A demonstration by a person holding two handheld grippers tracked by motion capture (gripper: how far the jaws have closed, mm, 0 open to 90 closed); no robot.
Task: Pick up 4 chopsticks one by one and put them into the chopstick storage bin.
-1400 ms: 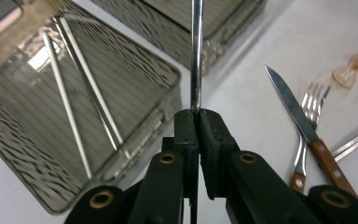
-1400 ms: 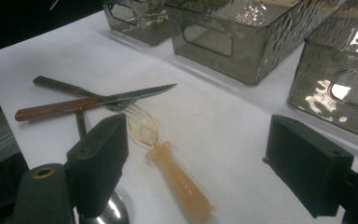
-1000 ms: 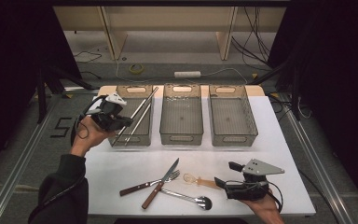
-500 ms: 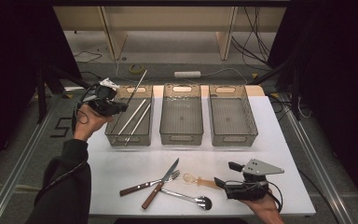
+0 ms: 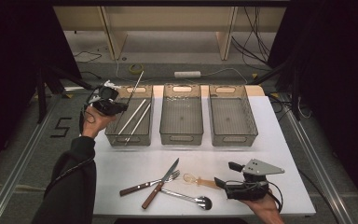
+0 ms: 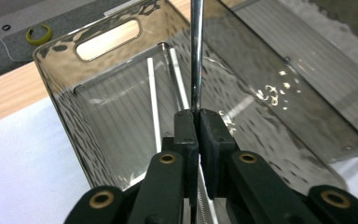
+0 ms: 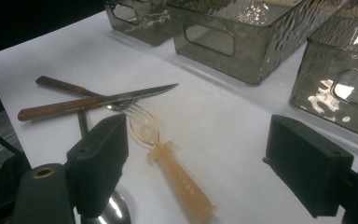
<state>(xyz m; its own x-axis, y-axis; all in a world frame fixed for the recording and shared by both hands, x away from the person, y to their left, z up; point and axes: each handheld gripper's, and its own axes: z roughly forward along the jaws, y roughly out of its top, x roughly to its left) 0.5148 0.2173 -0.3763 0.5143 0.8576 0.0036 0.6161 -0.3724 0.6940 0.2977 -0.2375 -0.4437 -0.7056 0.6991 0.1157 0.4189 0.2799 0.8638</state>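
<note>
My left gripper [image 5: 115,107] [image 6: 198,114] hovers over the left rim of the left bin [image 5: 116,136], shut on a thin metal chopstick [image 5: 135,86] [image 6: 196,51]. The chopstick slants up and away over the bin's far end. Two pale chopsticks [image 5: 135,119] [image 6: 153,93] lie inside this bin. Near the table's front right, my right gripper [image 5: 226,174] [image 7: 198,140] rests low and open with nothing held. Its jaws point toward an amber plastic spoon [image 5: 200,180] [image 7: 168,158] lying on the white tabletop.
A wooden-handled knife [image 5: 161,189] [image 7: 98,100], a fork [image 5: 144,184] and a metal spoon [image 5: 189,198] lie crossed at the front centre. The middle bin [image 5: 182,137] and right bin [image 5: 233,137] stand beside the left one. The white table [image 5: 270,140] ends close behind the bins.
My left gripper has carried the metal chopstick farther back and left beside the left bin, and the stick now stands steeper. The right gripper has stayed in place.
</note>
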